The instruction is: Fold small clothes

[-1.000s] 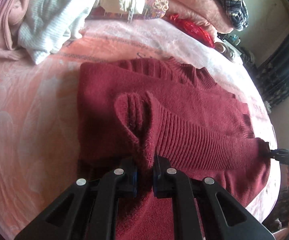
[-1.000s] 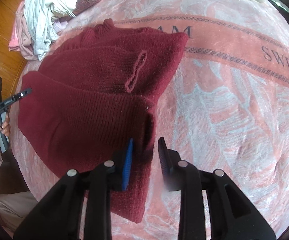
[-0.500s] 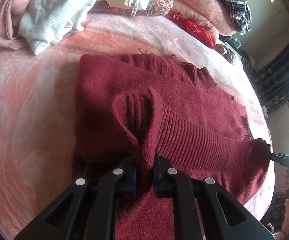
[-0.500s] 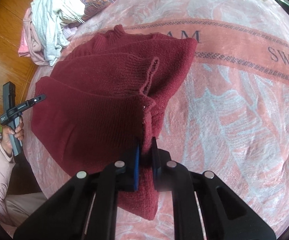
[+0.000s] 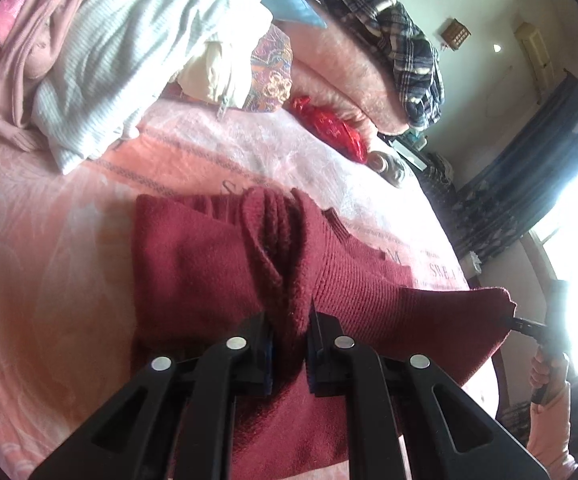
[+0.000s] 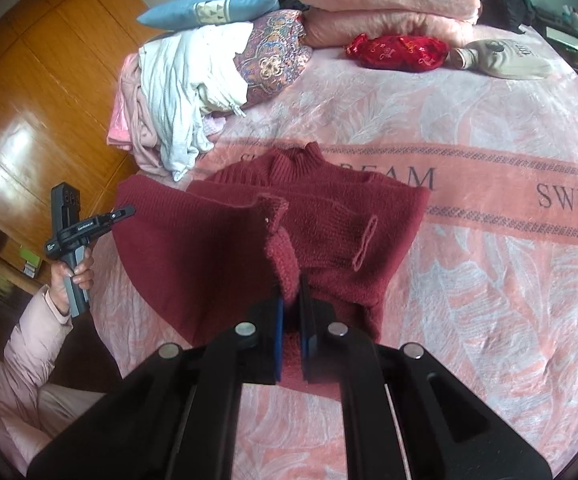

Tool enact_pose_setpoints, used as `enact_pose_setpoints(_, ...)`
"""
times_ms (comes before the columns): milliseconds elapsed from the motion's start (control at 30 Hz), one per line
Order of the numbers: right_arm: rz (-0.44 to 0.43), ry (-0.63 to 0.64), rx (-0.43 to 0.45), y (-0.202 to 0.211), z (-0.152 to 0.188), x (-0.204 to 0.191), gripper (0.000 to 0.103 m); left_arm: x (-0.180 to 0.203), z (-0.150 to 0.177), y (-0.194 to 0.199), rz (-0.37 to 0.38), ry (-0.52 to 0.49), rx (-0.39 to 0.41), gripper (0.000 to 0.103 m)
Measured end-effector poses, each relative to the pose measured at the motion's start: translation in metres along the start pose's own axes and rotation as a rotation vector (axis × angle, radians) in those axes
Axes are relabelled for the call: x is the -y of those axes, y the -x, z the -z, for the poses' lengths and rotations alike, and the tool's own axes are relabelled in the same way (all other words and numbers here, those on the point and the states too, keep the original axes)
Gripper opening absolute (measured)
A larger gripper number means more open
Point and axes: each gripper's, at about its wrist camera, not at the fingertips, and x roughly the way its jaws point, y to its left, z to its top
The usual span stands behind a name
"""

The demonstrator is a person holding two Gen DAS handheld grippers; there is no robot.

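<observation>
A dark red knitted sweater (image 6: 329,224) lies on the pink blanket (image 6: 489,280), its collar toward the far side. My right gripper (image 6: 291,300) is shut on one corner of its hem. My left gripper (image 5: 289,320) is shut on the other corner, where the knit bunches between the fingers. Both hold the lower edge raised, stretched between them, above the body of the sweater (image 5: 193,264). The left gripper also shows in the right wrist view (image 6: 125,212), held by a hand in a pink sleeve. The right gripper's tip shows in the left wrist view (image 5: 517,320).
A heap of white and pink clothes (image 6: 177,104) and a patterned pillow (image 6: 273,64) lie at the far left. Folded pink blankets (image 6: 389,4), a red pouch (image 6: 397,50) and a beige item (image 6: 505,60) are at the back. A wooden floor (image 6: 29,100) lies left of the bed.
My right gripper shut on the hem corner. Both grippers then lifted the hem and carried it toward the collar end.
</observation>
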Motion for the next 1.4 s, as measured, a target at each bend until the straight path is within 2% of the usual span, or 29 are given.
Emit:
enact_pose_setpoints(133,0.047,-0.057,0.011,-0.020,-0.035,0.021,0.005,-0.018,-0.035,-0.004,-0.021,0.075,0.076,0.011)
enact_pose_setpoints(267,0.091,-0.101,0.016,-0.056,-0.071,0.042,0.005,-0.027,-0.064,-0.031,-0.064,0.071,0.102,0.011)
enact_pose_setpoints(400,0.147,-0.113,-0.017,-0.100,-0.102,0.063,0.005,-0.035,-0.082,-0.077,-0.110,0.063,0.068,0.011)
enact_pose_setpoints(567,0.229,-0.109,-0.069,-0.152,-0.123,0.087,0.005,-0.048,-0.090,-0.130,-0.176,0.040,0.018,0.011)
enact_pose_setpoints(767,0.290,-0.138,-0.144,-0.201,-0.116,0.112,0.005,-0.085,-0.081,-0.178,-0.285,0.083,-0.100,0.012)
enact_pose_setpoints(867,0.309,-0.161,-0.163,-0.214,-0.107,0.118,0.007,-0.096,-0.073,-0.186,-0.310,0.114,-0.121,0.023)
enact_pose_setpoints(933,0.315,-0.178,-0.149,-0.209,-0.104,0.117,0.017,-0.096,-0.071,-0.181,-0.298,0.143,-0.123,0.027)
enact_pose_setpoints(1000,0.293,-0.190,-0.141,-0.193,-0.099,0.112,0.027,-0.093,-0.071,-0.169,-0.278,0.164,-0.135,0.041)
enact_pose_setpoints(1033,0.285,-0.187,-0.135,-0.182,-0.096,0.109,0.029,-0.090,-0.070,-0.160,-0.275,0.165,-0.142,0.046)
enact_pose_setpoints(1067,0.276,-0.182,-0.131,-0.169,-0.090,0.105,0.030,-0.086,-0.069,-0.149,-0.276,0.164,-0.146,0.057)
enact_pose_setpoints(1133,0.251,-0.191,-0.134,-0.142,-0.074,0.100,0.052,-0.079,-0.057,-0.117,-0.231,0.151,-0.150,0.067)
enact_pose_setpoints(1167,0.235,-0.202,-0.139,-0.130,-0.063,0.098,0.055,-0.076,-0.050,-0.102,-0.224,0.142,-0.158,0.074)
enact_pose_setpoints(1267,0.160,-0.240,-0.193,-0.102,-0.017,0.092,0.058,-0.080,-0.016,-0.054,-0.210,0.135,-0.163,0.081)
enact_pose_setpoints(1300,0.136,-0.256,-0.209,-0.096,-0.003,0.089,0.065,-0.086,0.000,-0.042,-0.217,0.153,-0.176,0.082)
enact_pose_setpoints(1333,0.112,-0.274,-0.227,-0.093,0.012,0.087,0.071,-0.092,0.014,-0.035,-0.220,0.173,-0.195,0.082)
enact_pose_setpoints(1400,0.098,-0.304,-0.277,-0.093,0.041,0.084,0.071,-0.106,0.041,-0.026,-0.206,0.225,-0.227,0.082)
